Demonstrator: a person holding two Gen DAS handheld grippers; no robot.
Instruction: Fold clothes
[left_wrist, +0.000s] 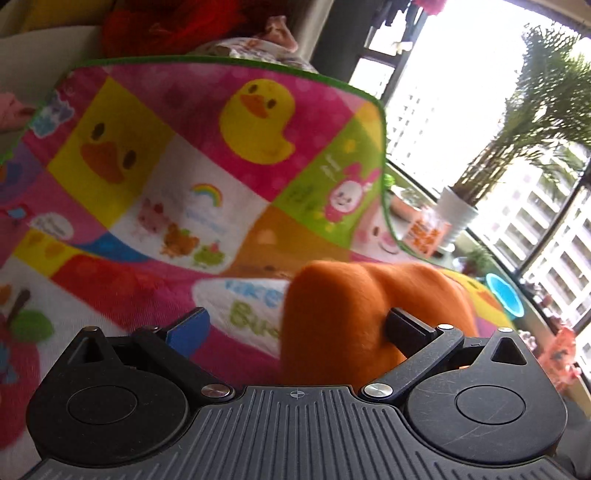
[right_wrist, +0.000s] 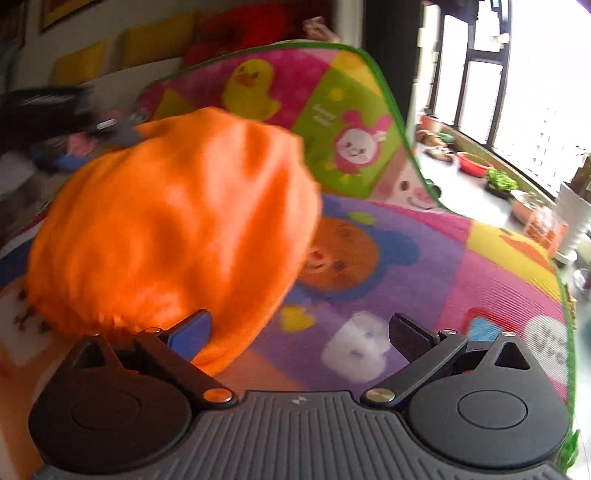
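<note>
1. Orange fleece garment (right_wrist: 173, 229) lies bunched in a loose mound on the cartoon play mat (right_wrist: 424, 258), toward 10 o'clock in the right wrist view.
2. Right gripper (right_wrist: 299, 328) is spread wide and holds nothing; its blue finger only brushes the fleece edge, so closing here could miss or pinch a single layer.
3. Left gripper (left_wrist: 295, 328) also stands apart, with fleece bulging against its black finger at 3 o'clock; a careless squeeze could grab a wad and leave the fold lumpy.
</note>
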